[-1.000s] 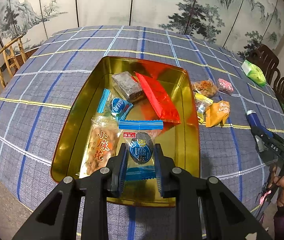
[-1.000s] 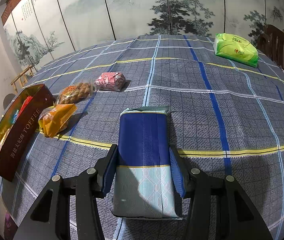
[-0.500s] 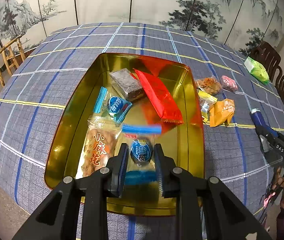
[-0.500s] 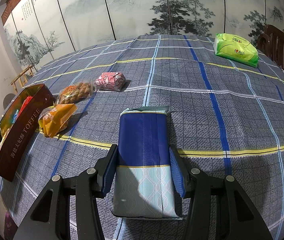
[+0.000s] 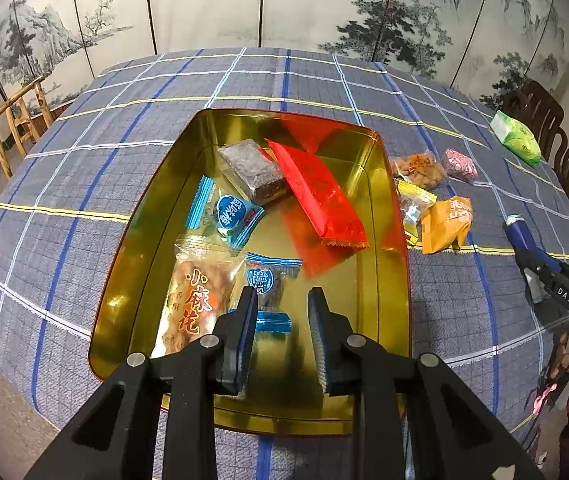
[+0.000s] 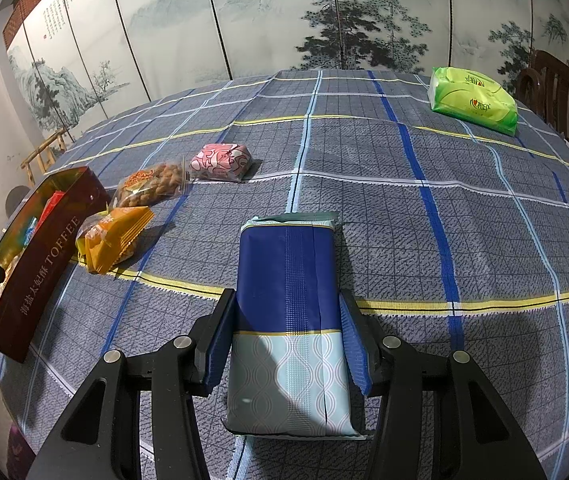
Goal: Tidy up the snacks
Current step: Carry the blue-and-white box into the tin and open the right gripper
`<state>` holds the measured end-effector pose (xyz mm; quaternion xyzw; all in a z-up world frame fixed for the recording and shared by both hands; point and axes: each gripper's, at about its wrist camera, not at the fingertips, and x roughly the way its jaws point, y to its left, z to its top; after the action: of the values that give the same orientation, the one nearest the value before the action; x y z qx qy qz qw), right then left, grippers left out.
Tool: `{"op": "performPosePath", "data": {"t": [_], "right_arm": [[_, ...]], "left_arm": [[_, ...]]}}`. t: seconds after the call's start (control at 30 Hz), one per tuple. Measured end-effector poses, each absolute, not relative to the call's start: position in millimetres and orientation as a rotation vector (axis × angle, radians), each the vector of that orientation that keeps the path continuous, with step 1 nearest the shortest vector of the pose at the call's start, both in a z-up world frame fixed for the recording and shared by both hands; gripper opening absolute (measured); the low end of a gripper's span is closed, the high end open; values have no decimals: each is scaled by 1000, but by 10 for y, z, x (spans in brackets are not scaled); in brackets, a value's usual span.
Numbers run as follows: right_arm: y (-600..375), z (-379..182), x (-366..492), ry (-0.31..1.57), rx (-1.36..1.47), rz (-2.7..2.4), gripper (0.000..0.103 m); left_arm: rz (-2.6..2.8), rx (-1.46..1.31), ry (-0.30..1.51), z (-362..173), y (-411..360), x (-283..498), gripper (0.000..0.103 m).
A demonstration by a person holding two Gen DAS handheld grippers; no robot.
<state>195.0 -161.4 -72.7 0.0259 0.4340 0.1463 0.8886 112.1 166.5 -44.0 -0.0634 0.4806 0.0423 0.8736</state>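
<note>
**Gold tin filling up, blue pack clamped in the right gripper**

A shallow rectangular gold tin (image 5: 388, 216), glossy inside and dark red outside with "TOFFEE" lettering, is sitting on the checked blue-grey tablecloth (image 5: 84, 184). Inside, going left to right: a clear crinkly bag of fried dough twists (image 5: 196, 296) at 7 o'clock, a blue round-printed sweet (image 5: 232, 214) at 10 o'clock, a second blue-wrapped sweet (image 5: 269, 286) lying flat at 6 o'clock, a dark slab in clear film (image 5: 250, 170) at 12 o'clock, and a shiny red foil packet (image 5: 318, 196) at 1 o'clock.

The left gripper (image 5: 282, 336) is hovering over the tin's near end with its ribbed blue fingers apart, holding nothing; the second sweet is lying just beyond them.

Right of the tin, on the cloth, a yellow-edged wrapper (image 5: 410, 208), an orange packet (image 5: 446, 220), a clear bag of nuts (image 5: 418, 168) and a pink printed sweet (image 5: 459, 165) are clustering together.

The right gripper (image 6: 288, 340) is clamping a flat navy-and-pale-blue pack (image 6: 288, 308) by its long sides. A green tissue pack (image 6: 472, 98) is lying at 1 o'clock, well apart.
</note>
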Motion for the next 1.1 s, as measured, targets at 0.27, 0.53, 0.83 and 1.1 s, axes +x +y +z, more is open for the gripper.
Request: {"op": "performPosePath", "data": {"t": [0.27,0.53,0.83,1.1], "right_arm": [[-1610,-724,1948,901,53,304,50],[-1581,-721,1874,896,52,315,50],[-1524,-583,1697,891,79,349,50],[-1413,-377,1510,869,112,398,50]], "left_arm": [[102,-116,995,-420,1674,1086,24],[141,-73,954,-339,1657,960,37],[183,-63,913,-252,1726,853,52],[210,-61,910,-255,1784,813,64]]}}
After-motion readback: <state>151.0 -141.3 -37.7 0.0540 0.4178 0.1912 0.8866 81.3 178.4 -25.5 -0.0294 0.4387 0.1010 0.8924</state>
